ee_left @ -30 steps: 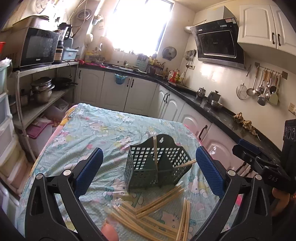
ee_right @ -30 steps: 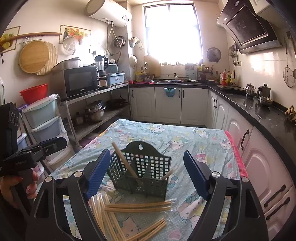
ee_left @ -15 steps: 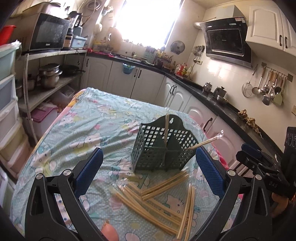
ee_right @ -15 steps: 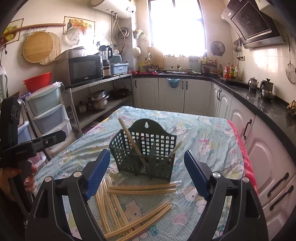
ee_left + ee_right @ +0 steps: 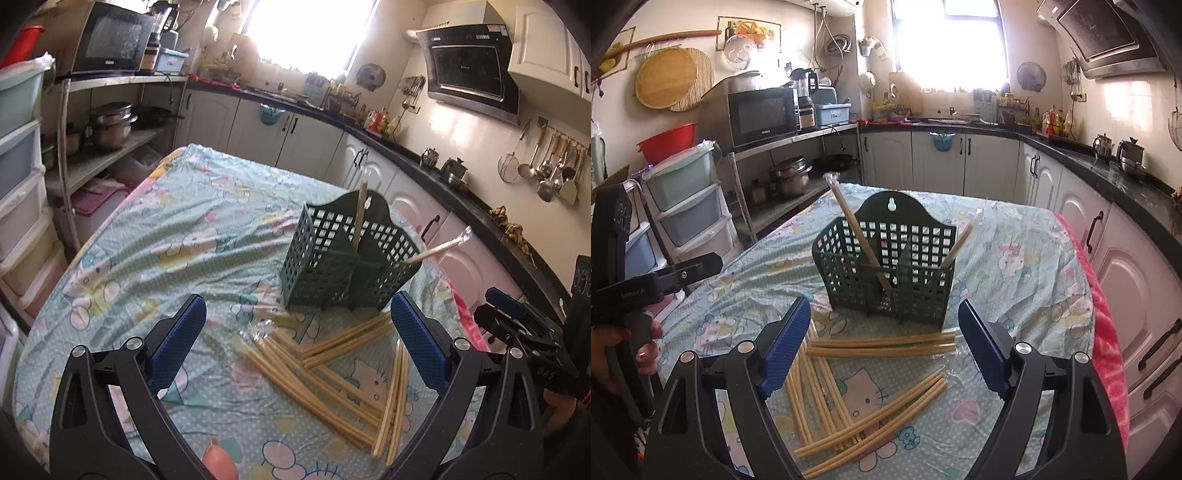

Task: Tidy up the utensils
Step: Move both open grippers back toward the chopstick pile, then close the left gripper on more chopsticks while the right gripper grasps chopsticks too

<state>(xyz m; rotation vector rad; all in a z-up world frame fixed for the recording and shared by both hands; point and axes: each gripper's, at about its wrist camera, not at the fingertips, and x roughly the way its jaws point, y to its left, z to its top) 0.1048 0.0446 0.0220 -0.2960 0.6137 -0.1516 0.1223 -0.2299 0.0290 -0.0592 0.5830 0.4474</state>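
Chopsticks (image 5: pixel 849 387) lie partly hidden behind both tongs (image 5: pixel 295 343) (image 5: pixel 884 341), spread apart, gripping nothing.

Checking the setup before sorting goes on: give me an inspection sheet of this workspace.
Surface: table under a wrinkled cartoon-print cloth.
Job's things: dark green basket upright mid-table, with one wrapped chopstick pair leaning left and another leaning right; loose chopsticks scattered in front of it.
Clutter: small orange-pink round thing at the near edge, too cut off to name.
Grippers: left claw open, empty; right claw open, empty, both above the loose chopsticks.
Cables: cords hang on the far wall; nothing seen on the table.
Surroundings: kitchen with microwave on a shelf, counter, cabinets, bright window.
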